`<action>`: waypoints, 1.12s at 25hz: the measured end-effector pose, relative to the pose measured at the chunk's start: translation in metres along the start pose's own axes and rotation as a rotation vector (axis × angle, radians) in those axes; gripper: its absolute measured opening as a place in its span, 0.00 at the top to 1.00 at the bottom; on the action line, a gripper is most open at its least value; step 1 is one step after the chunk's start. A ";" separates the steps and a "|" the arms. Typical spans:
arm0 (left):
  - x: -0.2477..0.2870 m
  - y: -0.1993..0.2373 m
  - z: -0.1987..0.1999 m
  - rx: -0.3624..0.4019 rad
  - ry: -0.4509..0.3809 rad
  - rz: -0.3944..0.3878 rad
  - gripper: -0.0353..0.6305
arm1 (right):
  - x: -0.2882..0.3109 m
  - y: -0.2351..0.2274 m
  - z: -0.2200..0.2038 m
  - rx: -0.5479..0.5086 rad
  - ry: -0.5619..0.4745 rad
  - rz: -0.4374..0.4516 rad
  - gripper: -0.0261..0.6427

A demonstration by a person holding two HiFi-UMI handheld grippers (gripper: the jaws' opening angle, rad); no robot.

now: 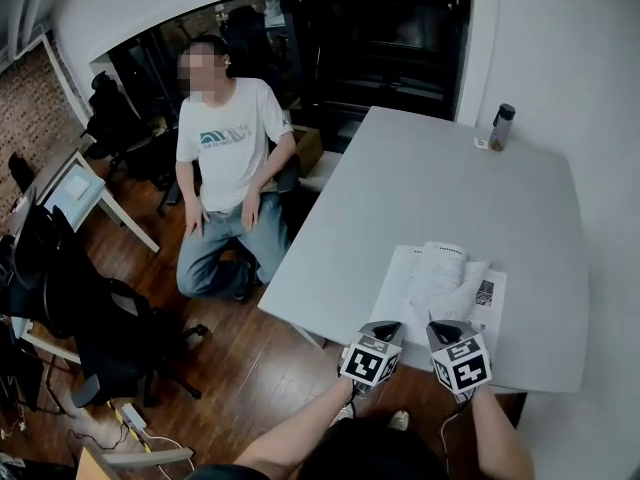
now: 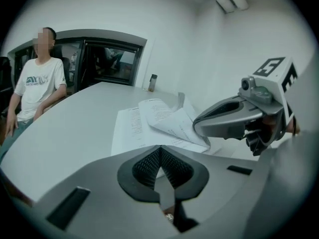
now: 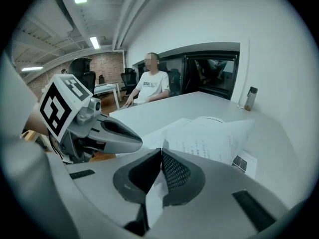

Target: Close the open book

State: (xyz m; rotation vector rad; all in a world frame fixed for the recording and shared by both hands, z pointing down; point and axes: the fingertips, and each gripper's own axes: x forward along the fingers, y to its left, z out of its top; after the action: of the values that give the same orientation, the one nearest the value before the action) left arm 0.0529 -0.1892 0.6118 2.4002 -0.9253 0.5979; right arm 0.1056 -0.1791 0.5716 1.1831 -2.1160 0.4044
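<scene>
Two tongs sit side by side at the near edge of the table, both pointing down toward the book. Book: lies open on the near right part of the table, just ahead of both tongs, flat white sheets spread left and right, a bundle of printed pages arched up from the middle and leaning right. Left tongs: jaws together, pads meeting tip to tip in the left gripper view, hovering at the book's near left corner. Right tongs: jaws together and clamped on a page, a thin white strip of which runs down between the pads in the right gripper view; the raised sheets stand just beyond the tips. The two tongs are near each other but apart. Far right corner of the table: a dark bottle, upright, well apart from the book. Beyond the table's left side: a person in a white T-shirt, seated, hands on knees, over a wooden floor.
</scene>
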 end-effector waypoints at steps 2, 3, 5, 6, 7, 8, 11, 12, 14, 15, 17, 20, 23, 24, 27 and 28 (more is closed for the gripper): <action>0.009 -0.009 0.004 0.016 0.004 -0.023 0.94 | -0.010 -0.010 -0.001 0.031 -0.015 -0.027 0.95; 0.013 -0.014 0.006 0.023 0.007 -0.033 0.94 | -0.015 -0.016 -0.002 0.045 -0.022 -0.044 0.95; 0.020 -0.021 0.008 0.035 0.014 -0.048 0.94 | -0.028 -0.027 -0.006 0.073 -0.037 -0.081 0.95; 0.023 -0.024 0.009 0.039 0.016 -0.053 0.94 | -0.035 -0.033 -0.009 0.089 -0.042 -0.101 0.95; 0.026 -0.026 0.009 0.042 0.017 -0.056 0.94 | -0.041 -0.040 -0.014 0.106 -0.044 -0.121 0.95; 0.029 -0.028 0.010 0.045 0.017 -0.058 0.94 | -0.047 -0.047 -0.019 0.127 -0.046 -0.141 0.95; 0.033 -0.033 0.012 0.053 0.017 -0.056 0.94 | -0.064 -0.064 -0.039 0.209 -0.045 -0.188 0.95; 0.033 -0.035 0.013 0.055 0.017 -0.056 0.94 | -0.069 -0.068 -0.047 0.235 -0.041 -0.200 0.95; 0.034 -0.038 0.014 0.060 0.019 -0.055 0.94 | -0.077 -0.075 -0.064 0.282 -0.028 -0.222 0.95; 0.034 -0.039 0.014 0.063 0.020 -0.053 0.94 | -0.080 -0.078 -0.074 0.306 -0.020 -0.231 0.95; 0.033 -0.039 0.015 0.068 0.021 -0.048 0.94 | -0.084 -0.080 -0.094 0.361 0.000 -0.239 0.95; 0.031 -0.037 0.016 0.071 0.019 -0.037 0.94 | -0.087 -0.083 -0.120 0.433 0.027 -0.248 0.95; 0.029 -0.037 0.016 0.073 0.018 -0.030 0.94 | -0.094 -0.086 -0.130 0.451 0.028 -0.288 0.95; 0.027 -0.036 0.016 0.073 0.017 -0.028 0.94 | -0.096 -0.087 -0.128 0.448 0.017 -0.294 0.95; 0.022 -0.034 0.015 0.066 0.011 -0.021 0.94 | -0.096 -0.082 -0.111 0.396 -0.018 -0.268 0.95; 0.020 -0.033 0.015 0.062 0.009 -0.017 0.94 | -0.092 -0.078 -0.102 0.364 -0.025 -0.249 0.94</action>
State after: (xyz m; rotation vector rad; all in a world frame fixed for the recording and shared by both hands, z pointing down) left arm 0.0927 -0.1866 0.6019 2.4555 -0.8933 0.6394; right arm 0.2458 -0.1061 0.5790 1.6435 -1.9329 0.6812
